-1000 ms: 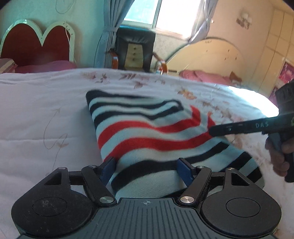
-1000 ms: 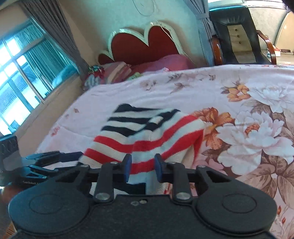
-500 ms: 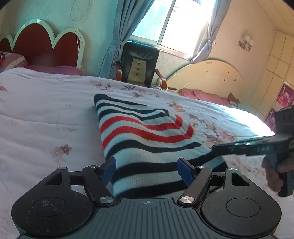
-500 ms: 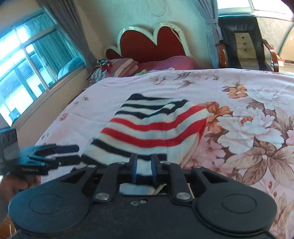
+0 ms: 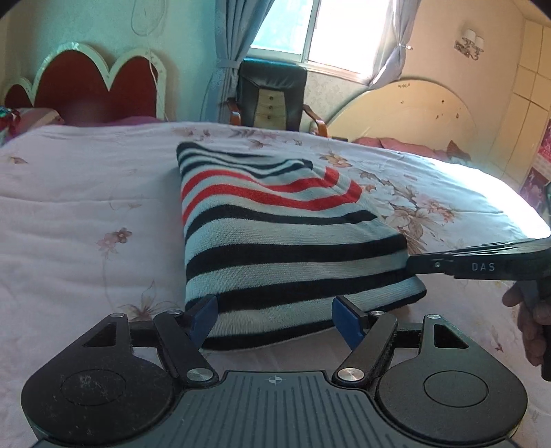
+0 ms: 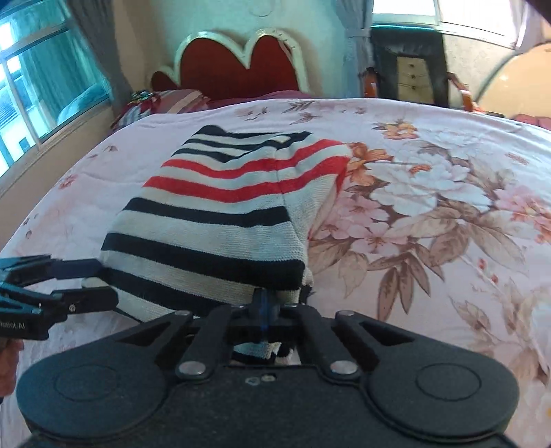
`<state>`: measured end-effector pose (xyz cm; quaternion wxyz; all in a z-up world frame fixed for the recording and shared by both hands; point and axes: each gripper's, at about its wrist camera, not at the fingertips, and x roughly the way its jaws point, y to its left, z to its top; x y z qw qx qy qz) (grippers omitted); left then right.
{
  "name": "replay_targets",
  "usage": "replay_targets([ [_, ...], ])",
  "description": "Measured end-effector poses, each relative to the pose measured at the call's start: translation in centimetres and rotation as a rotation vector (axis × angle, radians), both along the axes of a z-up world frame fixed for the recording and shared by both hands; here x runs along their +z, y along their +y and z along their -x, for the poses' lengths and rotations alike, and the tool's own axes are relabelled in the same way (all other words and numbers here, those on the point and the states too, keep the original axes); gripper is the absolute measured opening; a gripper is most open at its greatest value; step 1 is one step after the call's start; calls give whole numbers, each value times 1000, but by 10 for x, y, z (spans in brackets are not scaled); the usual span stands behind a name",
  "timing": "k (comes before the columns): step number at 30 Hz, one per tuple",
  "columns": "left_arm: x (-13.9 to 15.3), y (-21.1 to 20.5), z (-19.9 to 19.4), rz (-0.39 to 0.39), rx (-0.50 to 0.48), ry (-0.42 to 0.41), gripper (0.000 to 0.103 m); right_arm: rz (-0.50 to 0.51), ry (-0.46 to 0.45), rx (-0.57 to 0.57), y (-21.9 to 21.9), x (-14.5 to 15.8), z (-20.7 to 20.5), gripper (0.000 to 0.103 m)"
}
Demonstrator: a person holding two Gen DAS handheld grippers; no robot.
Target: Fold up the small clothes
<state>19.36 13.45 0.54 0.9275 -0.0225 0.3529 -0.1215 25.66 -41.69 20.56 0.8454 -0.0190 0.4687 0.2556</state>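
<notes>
The right gripper (image 6: 264,303) is closing its fingers on the near hem of the striped sweater (image 6: 213,220), now spread flatter on the bed (image 6: 430,193), while the left gripper (image 5: 273,315) waits open at that same hem, so the next fold can begin.

Premises: a bedroom in a private home. Evidence: a bed under a pink floral quilt (image 6: 430,193), a red scalloped headboard (image 5: 89,86) against the wall, pillows (image 6: 162,103) at the head, curtained windows (image 5: 310,31), a dark armchair (image 5: 272,96), a wall lamp (image 5: 470,44) and a second, cream headboard (image 5: 406,113) beyond.
</notes>
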Motion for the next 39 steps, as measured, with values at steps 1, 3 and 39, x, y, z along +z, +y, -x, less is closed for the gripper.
replay_targets([
  [1, 11, -1, 16, -16, 15, -21, 73, 26, -32, -48, -3, 13, 12, 36],
  [3, 31, 0, 51, -41, 51, -65, 92, -12, -103, -87, -18, 45, 45, 60],
  [39, 118, -22, 256, -17, 147, -214, 103, -49, -253, -100, -44, 170, 258, 102],
])
